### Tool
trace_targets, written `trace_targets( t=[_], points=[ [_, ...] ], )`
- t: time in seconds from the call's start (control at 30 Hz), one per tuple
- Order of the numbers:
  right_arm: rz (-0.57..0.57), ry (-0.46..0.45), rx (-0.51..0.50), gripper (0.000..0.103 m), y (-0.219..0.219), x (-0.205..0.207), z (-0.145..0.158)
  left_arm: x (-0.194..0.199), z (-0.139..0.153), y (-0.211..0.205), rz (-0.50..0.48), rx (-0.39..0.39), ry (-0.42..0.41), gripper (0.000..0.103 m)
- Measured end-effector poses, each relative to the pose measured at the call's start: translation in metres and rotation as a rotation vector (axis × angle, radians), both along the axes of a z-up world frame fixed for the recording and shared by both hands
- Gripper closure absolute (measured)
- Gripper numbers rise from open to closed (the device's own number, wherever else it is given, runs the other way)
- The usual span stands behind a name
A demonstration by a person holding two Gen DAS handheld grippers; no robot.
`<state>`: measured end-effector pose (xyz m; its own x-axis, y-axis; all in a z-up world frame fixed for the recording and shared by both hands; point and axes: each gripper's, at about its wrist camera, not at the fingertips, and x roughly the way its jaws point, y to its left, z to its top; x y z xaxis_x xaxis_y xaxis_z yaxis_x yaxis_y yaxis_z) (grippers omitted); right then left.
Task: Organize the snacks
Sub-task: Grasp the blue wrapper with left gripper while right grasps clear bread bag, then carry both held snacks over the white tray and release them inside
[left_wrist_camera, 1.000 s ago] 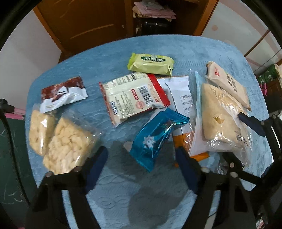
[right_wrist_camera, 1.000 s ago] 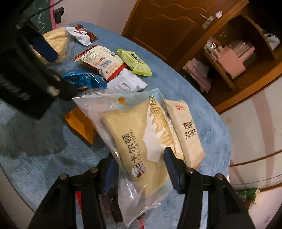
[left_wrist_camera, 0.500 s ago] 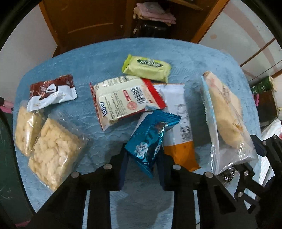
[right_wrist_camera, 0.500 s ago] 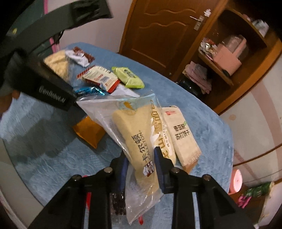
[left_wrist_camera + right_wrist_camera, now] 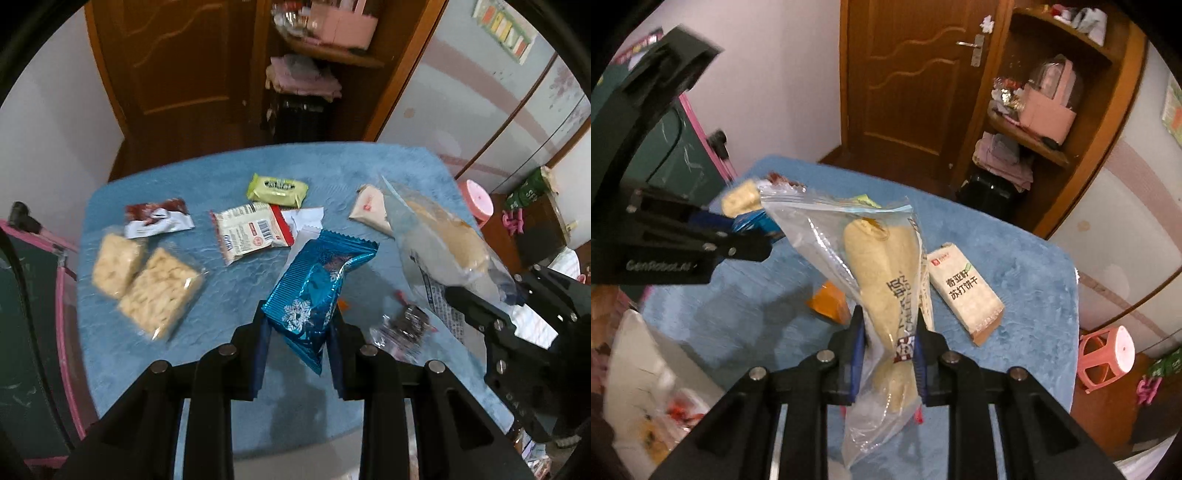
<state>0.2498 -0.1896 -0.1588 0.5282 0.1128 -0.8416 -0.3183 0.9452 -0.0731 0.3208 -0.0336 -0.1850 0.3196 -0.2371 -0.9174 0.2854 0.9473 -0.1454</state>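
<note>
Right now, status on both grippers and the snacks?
Left gripper shut on blue snack pack, lifted. Right gripper shut on clear zip bag with bread inside. Other snacks on blue table; nothing between.

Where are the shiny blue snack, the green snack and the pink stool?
shiny blue snack [image 5: 319, 291], left wrist view, middle of its foil wrapper.
green snack [image 5: 277, 189], left wrist view, middle of the packet.
pink stool [image 5: 1108, 356], right wrist view, its seat.
</note>
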Motion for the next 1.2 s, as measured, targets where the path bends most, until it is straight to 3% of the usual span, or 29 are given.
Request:
trace_targets(
  t=[0.23, 0.43, 0.6, 0.83, 1.2],
  points=[
    [-0.026, -0.064, 0.107, 0.081, 0.004, -0.041, 0.065, -0.065, 0.076, 0.023, 0.029, 0.0, -0.078, 0.077],
    [-0.019, -0.132, 0.187, 0.081, 0.013, -0.095, 0.123, -0.118, 0.122, 0.042, 0.057, -0.026, -0.105, 0.077],
    [-0.014, -0.157, 0.244, 0.081, 0.02, -0.139, 0.152, -0.166, 0.147, 0.06, 0.091, -0.065, -0.146, 0.077],
    [-0.019, -0.137, 0.343, 0.081, 0.029, -0.193, 0.167, -0.218, 0.146, 0.082, 0.159, -0.122, -0.144, 0.077],
    [-0.057, -0.021, 0.339, 0.081, 0.045, -0.235, 0.137, -0.255, 0.111, 0.087, 0.163, -0.041, -0.105, 0.077]
  ],
)
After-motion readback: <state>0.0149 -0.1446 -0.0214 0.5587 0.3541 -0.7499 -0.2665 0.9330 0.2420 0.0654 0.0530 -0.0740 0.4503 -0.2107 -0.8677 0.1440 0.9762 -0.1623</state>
